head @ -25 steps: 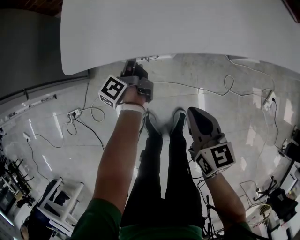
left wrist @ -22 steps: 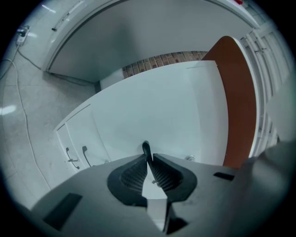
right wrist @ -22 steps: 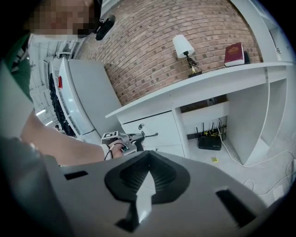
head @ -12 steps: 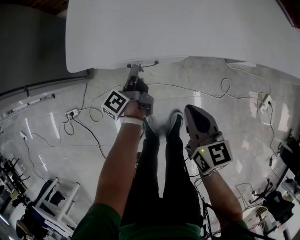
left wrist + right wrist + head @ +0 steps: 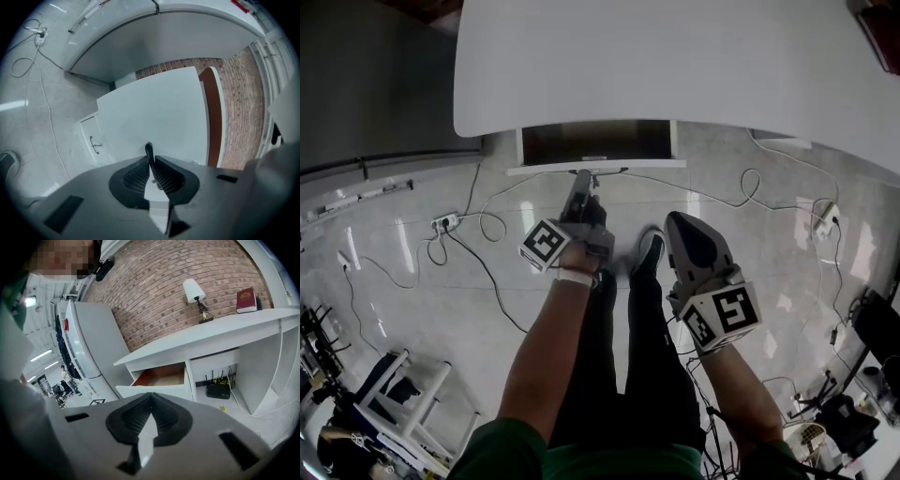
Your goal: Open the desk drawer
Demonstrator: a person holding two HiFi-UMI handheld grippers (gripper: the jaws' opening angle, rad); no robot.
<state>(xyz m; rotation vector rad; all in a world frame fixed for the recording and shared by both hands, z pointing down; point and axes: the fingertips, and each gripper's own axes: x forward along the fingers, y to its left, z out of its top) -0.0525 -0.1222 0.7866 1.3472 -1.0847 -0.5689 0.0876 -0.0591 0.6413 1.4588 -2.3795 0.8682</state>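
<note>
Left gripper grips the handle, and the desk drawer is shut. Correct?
No. The drawer is pulled out, with its inside showing in the head view. The left gripper does grip the handle.

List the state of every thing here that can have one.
drawer: open, pulled out from under the desktop
left gripper: shut on the handle
handle: clamped between the jaws
right gripper: shut, empty
lamp: upright on the desktop
book: standing upright
</note>
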